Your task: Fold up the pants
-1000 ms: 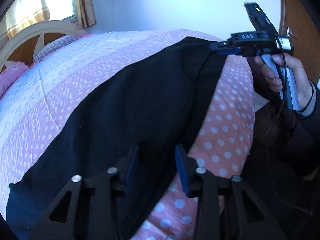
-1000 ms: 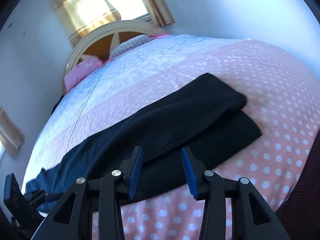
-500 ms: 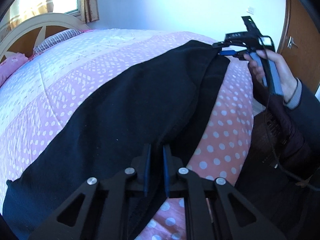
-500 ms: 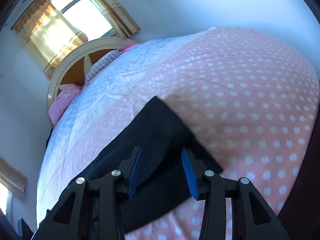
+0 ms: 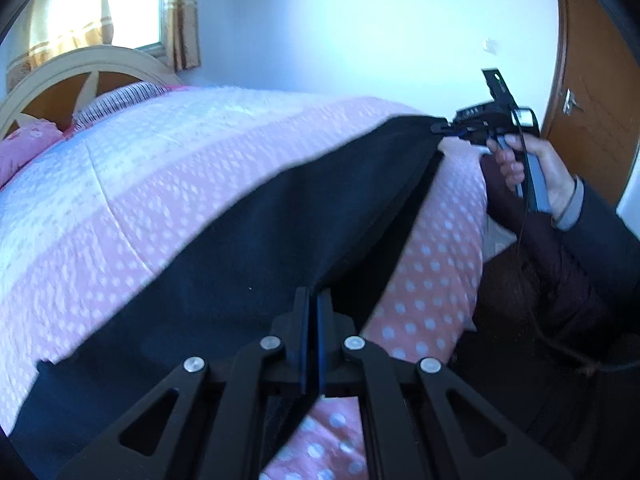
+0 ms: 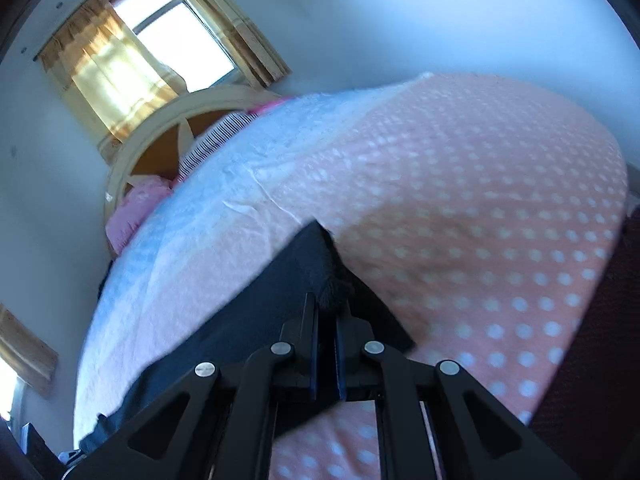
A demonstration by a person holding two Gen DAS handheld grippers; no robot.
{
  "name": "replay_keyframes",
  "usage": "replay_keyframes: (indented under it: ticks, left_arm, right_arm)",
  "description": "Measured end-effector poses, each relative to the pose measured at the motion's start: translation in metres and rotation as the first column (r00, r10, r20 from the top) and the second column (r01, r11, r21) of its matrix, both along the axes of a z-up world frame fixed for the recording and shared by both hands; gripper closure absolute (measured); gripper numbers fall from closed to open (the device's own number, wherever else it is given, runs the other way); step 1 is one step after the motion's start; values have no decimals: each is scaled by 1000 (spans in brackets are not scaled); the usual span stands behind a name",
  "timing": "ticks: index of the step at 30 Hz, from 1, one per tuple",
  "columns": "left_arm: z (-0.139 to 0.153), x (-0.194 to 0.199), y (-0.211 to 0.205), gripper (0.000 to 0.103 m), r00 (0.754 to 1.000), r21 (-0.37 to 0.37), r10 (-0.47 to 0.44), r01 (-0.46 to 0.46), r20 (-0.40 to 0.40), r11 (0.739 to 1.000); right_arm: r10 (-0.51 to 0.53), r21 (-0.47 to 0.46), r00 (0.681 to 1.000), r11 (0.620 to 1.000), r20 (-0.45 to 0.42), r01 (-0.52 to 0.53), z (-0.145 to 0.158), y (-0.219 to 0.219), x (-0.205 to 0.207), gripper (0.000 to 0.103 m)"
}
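My left tongs (image 5: 311,312) and right tongs (image 6: 326,322) each clamp the dark blue fabric pants (image 5: 240,240), lifting one edge off the pink dotted bed (image 5: 432,264) to fold.

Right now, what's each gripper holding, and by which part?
Both are shut on the black pants: left gripper pinches the near edge partway along; right gripper pinches a corner at one end.

I see black pants (image 5: 248,240) on a bedspread (image 5: 132,184) banded in pink and pale blue-white, dotted white all over. My grippers' frames are black, their fingers (image 6: 313,340) lined blue. The headboard (image 5: 80,68) is cream with orange-brown panels, a pink pillow (image 6: 138,212) below it. The curtains (image 6: 116,76) are golden yellow, the door (image 5: 592,80) brown, the wall (image 5: 340,28) white.
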State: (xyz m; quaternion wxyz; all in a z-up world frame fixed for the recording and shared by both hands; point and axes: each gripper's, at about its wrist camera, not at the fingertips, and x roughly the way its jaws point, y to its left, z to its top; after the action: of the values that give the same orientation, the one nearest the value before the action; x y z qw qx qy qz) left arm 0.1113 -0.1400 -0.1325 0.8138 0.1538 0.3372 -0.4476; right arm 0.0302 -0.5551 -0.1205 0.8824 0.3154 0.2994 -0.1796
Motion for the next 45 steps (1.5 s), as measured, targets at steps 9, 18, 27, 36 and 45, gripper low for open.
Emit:
replay_keyframes:
  ticks: [9,18,27,36,45]
  left_arm:
    - [-28,-3,-10,99,1000,33,-16,16,-20,999]
    - [-10,-26,27,71,998,18,-21,20,64,1000]
    - [-32,4,89,58,982,105,179,-184,59,977]
    - [-37,-6,108,58,981,38,190,-191,40,981]
    - [-13,7,209,57,892,13,432,-437,133,899]
  right_arm:
    - [-3,4,998,1000,-55,3,-15,-8,-5,96]
    - [-126,-201,991,973,-35,116,17,5,-20,50]
    - [472,-305,881,836,-29,-457,38,178,30,50]
    - [711,-277,609,542,-352,-793,-30,291,40,49]
    - [763,-237,594,546,-256,-804,18,302,67,50]
